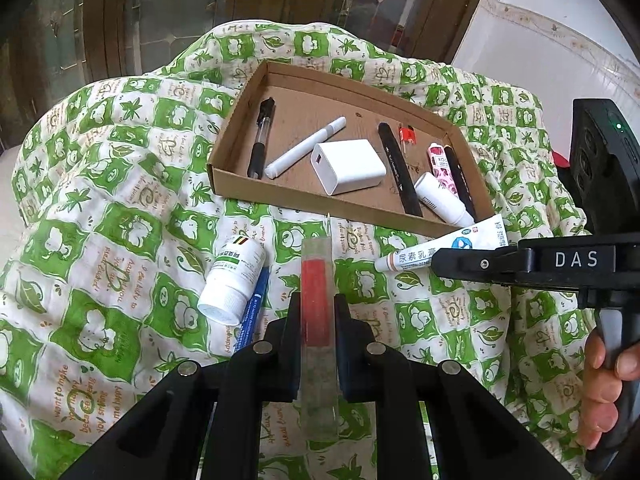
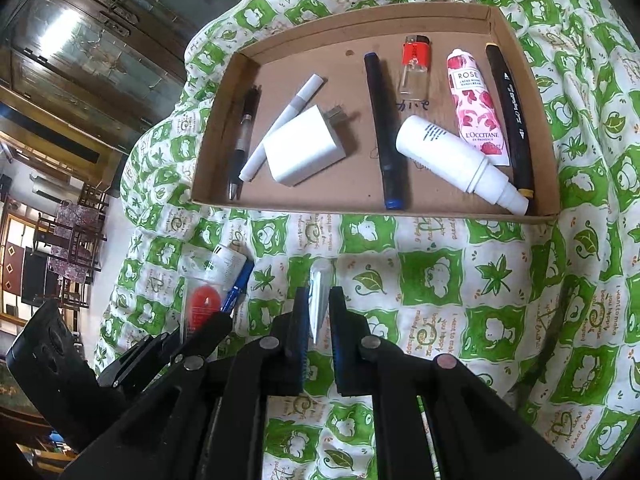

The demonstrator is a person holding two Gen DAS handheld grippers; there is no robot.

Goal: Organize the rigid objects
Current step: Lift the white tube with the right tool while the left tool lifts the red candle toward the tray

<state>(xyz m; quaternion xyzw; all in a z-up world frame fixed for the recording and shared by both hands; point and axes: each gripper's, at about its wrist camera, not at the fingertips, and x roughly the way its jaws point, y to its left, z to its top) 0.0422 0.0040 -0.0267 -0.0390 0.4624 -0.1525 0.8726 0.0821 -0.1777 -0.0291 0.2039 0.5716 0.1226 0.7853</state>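
Lived-in home. Dark wooden cabinet [image 2: 72,52] with patterned glass doors; dining chairs [image 2: 76,240] in a far room; green-and-white quilted cover [image 1: 120,208] spread under a cardboard tray [image 1: 240,128] of toiletries and pens.
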